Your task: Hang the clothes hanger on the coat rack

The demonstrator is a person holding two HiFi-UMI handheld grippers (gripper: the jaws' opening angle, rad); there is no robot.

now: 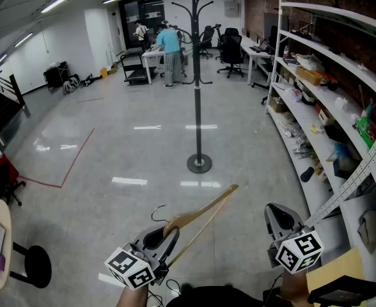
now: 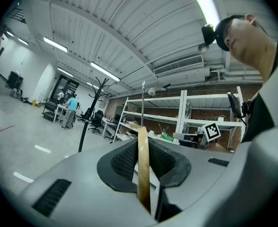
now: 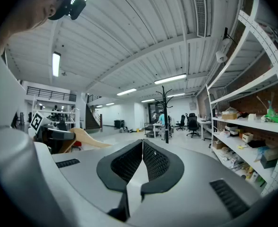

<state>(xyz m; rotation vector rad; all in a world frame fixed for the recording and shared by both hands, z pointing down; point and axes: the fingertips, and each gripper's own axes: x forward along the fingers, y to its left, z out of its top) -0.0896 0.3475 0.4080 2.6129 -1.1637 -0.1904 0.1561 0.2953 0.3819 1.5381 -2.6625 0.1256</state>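
The left gripper (image 2: 143, 151) has its jaws pinching the wooden clothes hanger (image 2: 143, 171) edge-on, close to the neck. The wire hook (image 1: 157, 208) rises just beyond the jaw tips, and one long arm of the hanger runs out to the right of them, toward the right gripper (image 3: 142, 156). That gripper's jaws are pressed together with nothing between them. The coat rack (image 1: 197, 75) stands well ahead of both pairs of jaws, across open floor, with its curved prongs up high. The main risk I see is rotation. The pads grip only a narrow strip of smooth wood and most of the hanger's length hangs to one side, so a quick lift or swing could let it pivot or slide, turning the hook away from a prong. The free arm could also catch the pole on the approach, or clip the shelving (image 1: 329, 94) off to the right of the jaws. The rack looks slim on a small round base (image 1: 199, 164), so a sideways knock might rock it. Letting go before the hook is really over a prong would drop the hanger to the floor.
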